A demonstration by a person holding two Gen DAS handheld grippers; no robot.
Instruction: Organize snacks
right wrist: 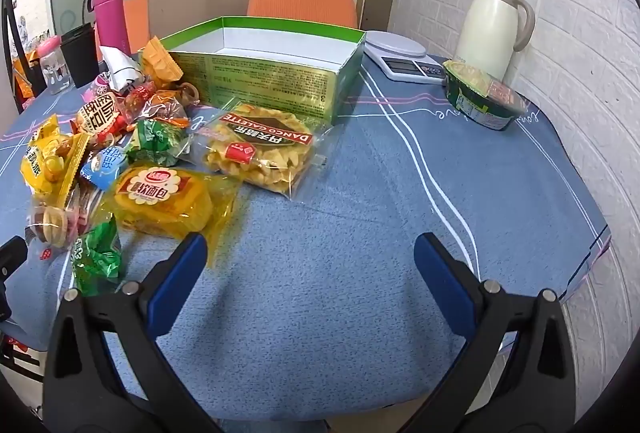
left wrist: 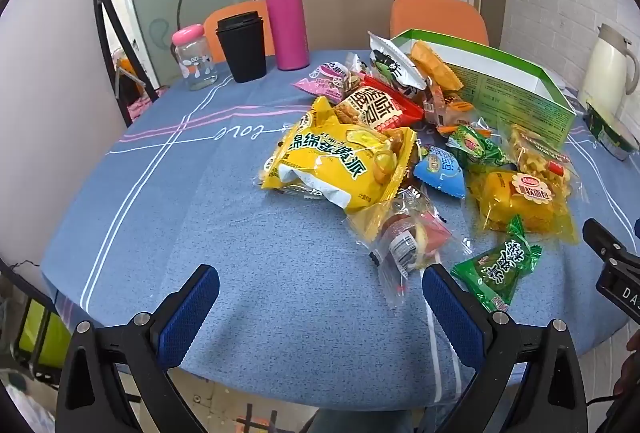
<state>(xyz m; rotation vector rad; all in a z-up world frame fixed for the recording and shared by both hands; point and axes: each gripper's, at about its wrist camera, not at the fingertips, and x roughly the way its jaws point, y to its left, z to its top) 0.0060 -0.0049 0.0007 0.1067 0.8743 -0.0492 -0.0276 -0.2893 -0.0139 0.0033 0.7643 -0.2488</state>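
A heap of wrapped snacks lies on the blue tablecloth [left wrist: 200,193]. In the left wrist view a big yellow egg-pie bag [left wrist: 336,161] is in the middle, with a small green packet [left wrist: 496,269] near my right fingertip. Behind the heap stands an open green box [left wrist: 516,93], empty inside [right wrist: 280,45]. My left gripper [left wrist: 320,285] is open over bare cloth in front of the heap. My right gripper [right wrist: 310,253] is open too, with a yellow soft-bread pack [right wrist: 168,201] just left of it and a galette pack [right wrist: 260,149] ahead.
A pink flask [left wrist: 286,19], black cup [left wrist: 242,47] and small pink-lidded jar [left wrist: 194,57] stand at the far left. A kitchen scale [right wrist: 404,59], instant noodle bowl [right wrist: 484,97] and cream kettle [right wrist: 494,25] sit far right. Orange chairs [right wrist: 302,3] stand behind.
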